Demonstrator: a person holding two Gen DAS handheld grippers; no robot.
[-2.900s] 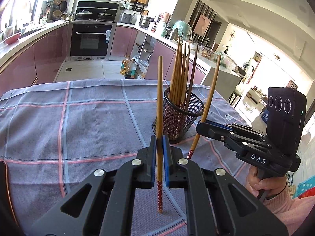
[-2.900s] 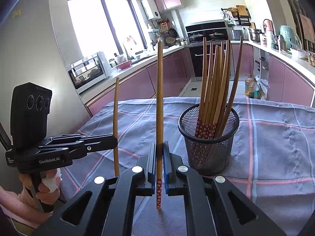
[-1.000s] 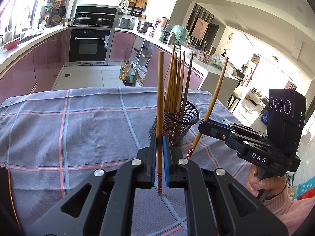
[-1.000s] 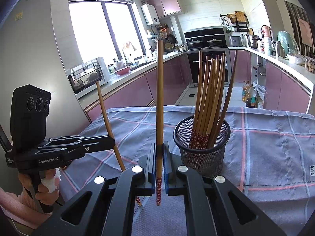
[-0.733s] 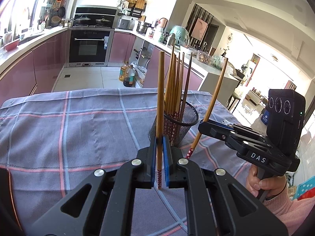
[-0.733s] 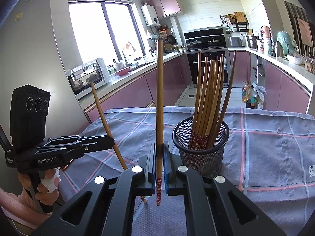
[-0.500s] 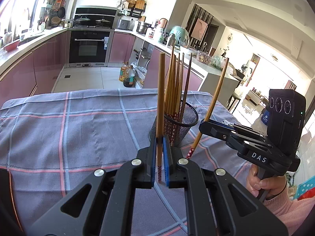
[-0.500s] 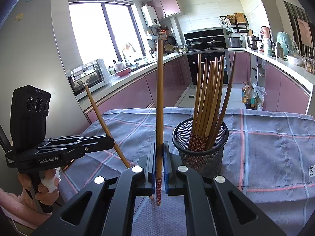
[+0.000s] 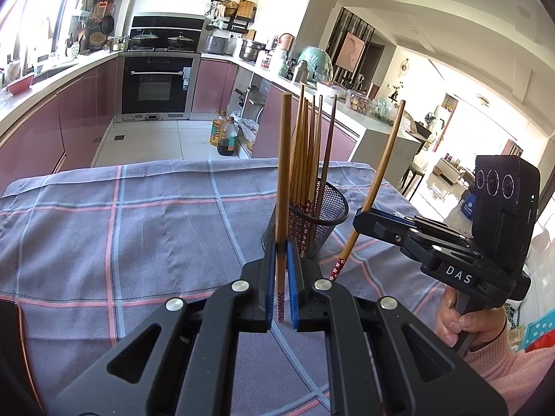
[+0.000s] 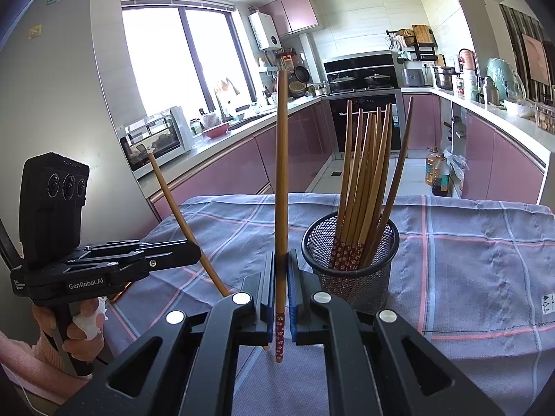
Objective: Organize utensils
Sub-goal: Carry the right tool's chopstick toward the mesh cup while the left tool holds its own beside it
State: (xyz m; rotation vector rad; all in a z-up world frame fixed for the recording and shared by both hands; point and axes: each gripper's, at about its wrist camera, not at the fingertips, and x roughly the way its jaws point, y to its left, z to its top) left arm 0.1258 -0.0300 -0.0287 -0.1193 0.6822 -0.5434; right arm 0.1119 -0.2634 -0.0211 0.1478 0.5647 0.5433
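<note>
Left tool (image 9: 281,277): blue-padded fingers (image 9: 270,277) pressed onto a single wooden chopstick (image 9: 282,187), gripped low on the shaft. Patterned red end pokes out below the pads, plain end points up. From its own camera the stick reads near-upright; from the right wrist view the same chopstick (image 10: 184,222) leans, top toward the window side, bottom end hidden behind the right tool's body. Left tool (image 10: 194,253) shows there at left, camera block on top, held by a hand (image 10: 83,326) with a white wrap on one finger.

Right tool (image 10: 281,298): fingers likewise clamped on a second chopstick (image 10: 281,187), vertical in its own view, red flowered end hanging below the pads above the cloth. In the left wrist view this second chopstick (image 9: 374,187) tilts, top leaning right, patterned end low near the cloth. Right tool (image 9: 360,218) in that view is held by a hand (image 9: 464,322) in a pink sleeve.

Black mesh holder (image 10: 350,270) stands upright on the bench, just right of and beyond the right tool's fingers. It carries a bundle of chopsticks (image 10: 364,173), patterned ends down, plain ends fanned upward; one darker stick leans out to the right. In the left wrist view the holder (image 9: 312,222) sits just behind the left tool's fingertips, between the two held sticks.

Neither held chopstick is inside the holder; both are beside it.

Bench covered by grey-blue checked cloth (image 9: 138,228) with pink and pale-blue lines. Kitchen behind: pink cabinets (image 10: 242,170), built-in oven (image 9: 156,86), oil bottles (image 9: 223,135) on the floor.
</note>
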